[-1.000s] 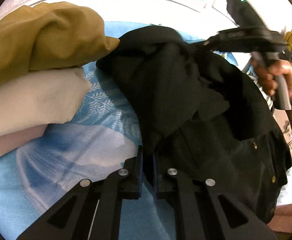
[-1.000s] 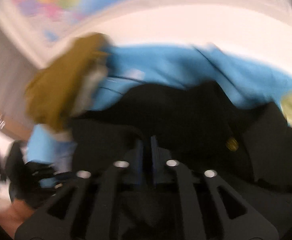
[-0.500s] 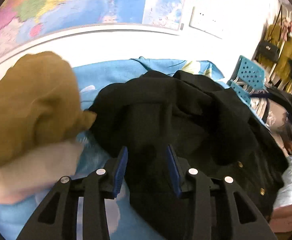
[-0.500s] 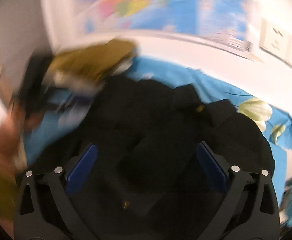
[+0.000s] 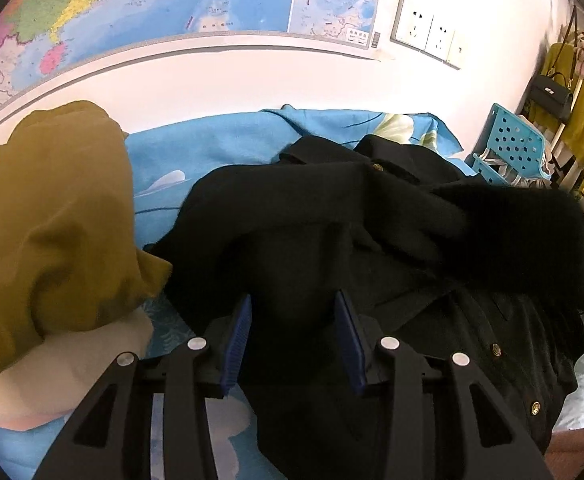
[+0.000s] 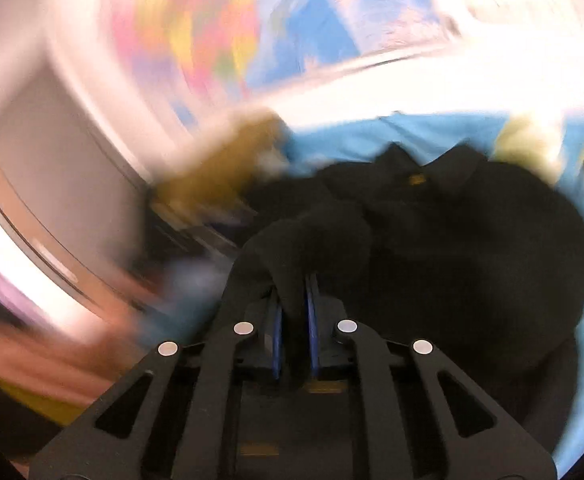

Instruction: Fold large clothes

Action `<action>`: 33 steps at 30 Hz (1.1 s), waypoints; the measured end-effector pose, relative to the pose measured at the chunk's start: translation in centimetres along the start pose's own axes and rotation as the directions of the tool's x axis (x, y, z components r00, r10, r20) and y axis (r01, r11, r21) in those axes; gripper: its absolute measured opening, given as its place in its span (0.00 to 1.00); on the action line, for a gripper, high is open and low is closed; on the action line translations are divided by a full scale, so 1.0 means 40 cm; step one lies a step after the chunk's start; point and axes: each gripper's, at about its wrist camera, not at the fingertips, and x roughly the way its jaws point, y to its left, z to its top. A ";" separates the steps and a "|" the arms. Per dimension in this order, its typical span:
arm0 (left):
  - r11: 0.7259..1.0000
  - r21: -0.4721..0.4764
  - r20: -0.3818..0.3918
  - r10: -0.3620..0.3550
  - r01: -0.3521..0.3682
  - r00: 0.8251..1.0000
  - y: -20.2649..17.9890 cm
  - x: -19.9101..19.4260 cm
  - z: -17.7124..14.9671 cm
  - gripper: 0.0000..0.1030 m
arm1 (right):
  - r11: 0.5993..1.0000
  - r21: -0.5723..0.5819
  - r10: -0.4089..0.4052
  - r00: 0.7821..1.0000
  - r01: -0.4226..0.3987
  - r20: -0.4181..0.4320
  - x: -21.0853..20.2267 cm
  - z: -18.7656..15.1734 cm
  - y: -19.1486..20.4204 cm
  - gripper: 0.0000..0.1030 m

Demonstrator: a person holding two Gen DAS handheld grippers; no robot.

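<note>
Black coat (image 5: 332,232) w/ gold buttons, no legible label; left claw (image 5: 292,336) opening above it, right claw (image 6: 294,312) closing on a fold.

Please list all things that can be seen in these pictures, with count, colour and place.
coat: one, black with gold buttons, on the sheet, centre.
sheet: one, blue, under everything.
folded clothes: a stack, mustard on cream, left.
map: one, multicolour, wall.
sockets: white, wall, right.
chair: one, turquoise, far right.
handbag: one, black, hanging.
left gripper: jaws opening, over the coat.
right gripper: jaws closing on a coat fold.
</note>
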 end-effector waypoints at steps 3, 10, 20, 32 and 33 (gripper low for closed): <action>1.000 0.006 0.002 0.010 -0.010 1.000 0.004 -0.001 0.009 0.40 | 0.990 0.138 0.018 0.988 -0.039 0.151 -0.108 0.033 -0.064 0.10; 1.000 -0.011 -0.026 0.015 -0.016 1.000 0.011 0.038 0.034 0.42 | 0.857 0.390 -0.375 0.927 0.338 0.021 -0.129 -0.005 -0.315 0.64; 0.999 -0.008 -0.042 0.043 -0.044 0.998 0.006 0.049 0.045 0.46 | 0.793 -0.268 -0.550 0.832 0.547 0.069 -0.016 -0.073 -0.108 0.78; 1.000 0.018 -0.009 0.003 -0.003 1.000 -0.006 0.011 0.049 0.46 | 0.981 -0.105 -0.146 0.978 0.162 0.151 -0.195 -0.047 -0.054 0.10; 1.000 0.023 -0.003 -0.009 0.009 1.000 -0.008 0.007 0.055 0.46 | 0.988 -0.069 -0.125 0.975 0.140 0.181 -0.222 -0.028 -0.055 0.10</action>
